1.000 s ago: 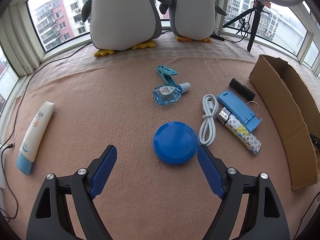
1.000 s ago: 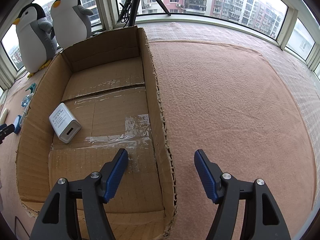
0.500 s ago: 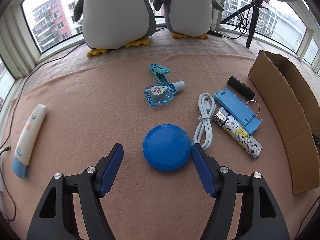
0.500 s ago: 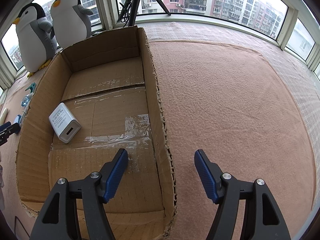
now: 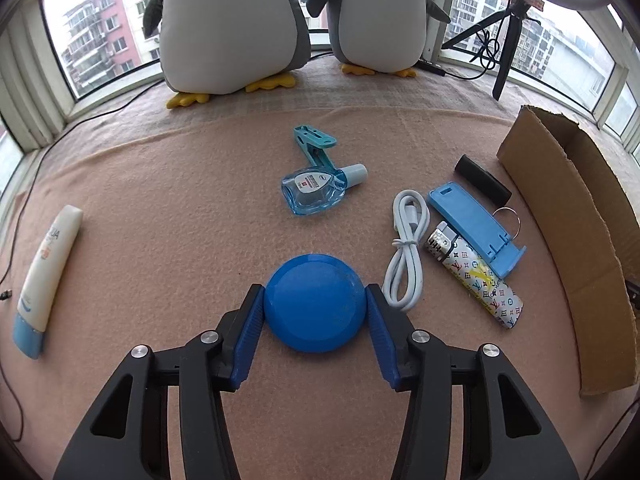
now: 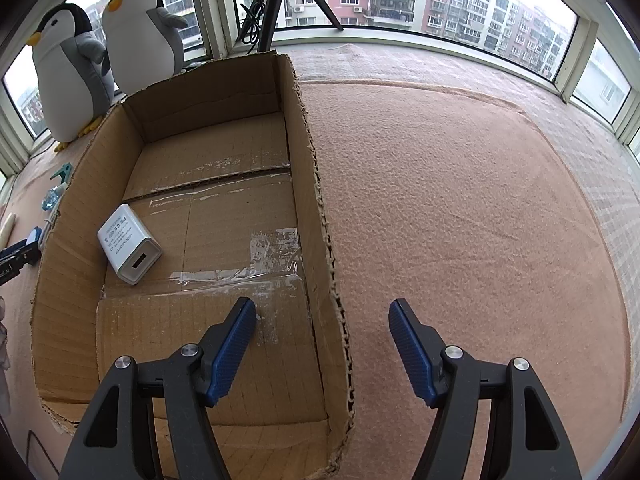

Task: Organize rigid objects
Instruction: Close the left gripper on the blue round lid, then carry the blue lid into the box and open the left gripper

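Observation:
In the left wrist view my left gripper [image 5: 315, 300] is shut on a round blue disc [image 5: 315, 302] that lies on the pink blanket, one blue pad on each side of it. To its right lie a white cable [image 5: 405, 252], a patterned lighter [image 5: 476, 276], a blue phone stand [image 5: 476, 228] and a black cylinder [image 5: 482, 180]. Beyond lie a clear blue bottle [image 5: 316, 191] and a teal clip [image 5: 314, 146]. My right gripper [image 6: 322, 320] is open and empty over the right wall of the cardboard box [image 6: 320, 216], which holds a white charger [image 6: 129, 244].
A sunscreen tube [image 5: 44, 276] lies at the far left. Two plush penguins [image 5: 236, 24] stand at the back by the window, with a tripod [image 5: 506, 40] to their right. The cardboard box wall [image 5: 572, 216] stands at the right edge. Cables run along the left.
My left gripper has moved forward and down to the blue disc and closed its jaws onto it. The right gripper has not moved.

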{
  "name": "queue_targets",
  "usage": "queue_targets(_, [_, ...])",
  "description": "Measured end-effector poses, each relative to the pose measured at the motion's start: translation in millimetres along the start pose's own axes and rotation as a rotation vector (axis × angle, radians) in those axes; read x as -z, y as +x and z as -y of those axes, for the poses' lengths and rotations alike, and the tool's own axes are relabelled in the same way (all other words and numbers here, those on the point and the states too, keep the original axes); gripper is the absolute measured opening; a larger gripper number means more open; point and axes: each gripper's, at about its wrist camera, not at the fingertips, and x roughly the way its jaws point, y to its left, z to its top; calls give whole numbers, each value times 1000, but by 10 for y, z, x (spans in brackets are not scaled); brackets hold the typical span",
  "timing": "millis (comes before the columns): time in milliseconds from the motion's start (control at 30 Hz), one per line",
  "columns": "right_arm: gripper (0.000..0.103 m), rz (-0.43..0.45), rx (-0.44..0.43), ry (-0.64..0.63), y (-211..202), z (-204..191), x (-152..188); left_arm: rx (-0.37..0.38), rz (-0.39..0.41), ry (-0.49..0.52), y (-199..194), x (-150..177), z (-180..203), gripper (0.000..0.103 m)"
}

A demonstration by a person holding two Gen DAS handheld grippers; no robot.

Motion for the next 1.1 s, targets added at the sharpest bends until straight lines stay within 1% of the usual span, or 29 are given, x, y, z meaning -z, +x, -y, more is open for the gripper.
queue_targets(167, [65,0,1,0,-1,-8,4,-1,4,0,-10,10,-8,49])
queue_targets(267, [65,0,2,-2,-2,-7,6,-18,8,-1,-41,11,-21,49])
queue_targets(433, [65,-1,3,-2,-5,-6,8,-22,40,-3,-211,-11,-34,49])
queue_targets(567, [65,0,4,-4,-6,-10,6,-7,75,11,-395,-43,23,49])
queue_targets(700, [65,0,6,-6,-12,-9,8,20,109,42,-567,-89,158,49])
queue_targets(833, [65,0,6,-6,-14,-4,14,74,137,74,-731,-168,372,49])
queue_targets(1100, [65,0,8,-6,-27,-1,18,190,157,168,-858,-341,1010,49])
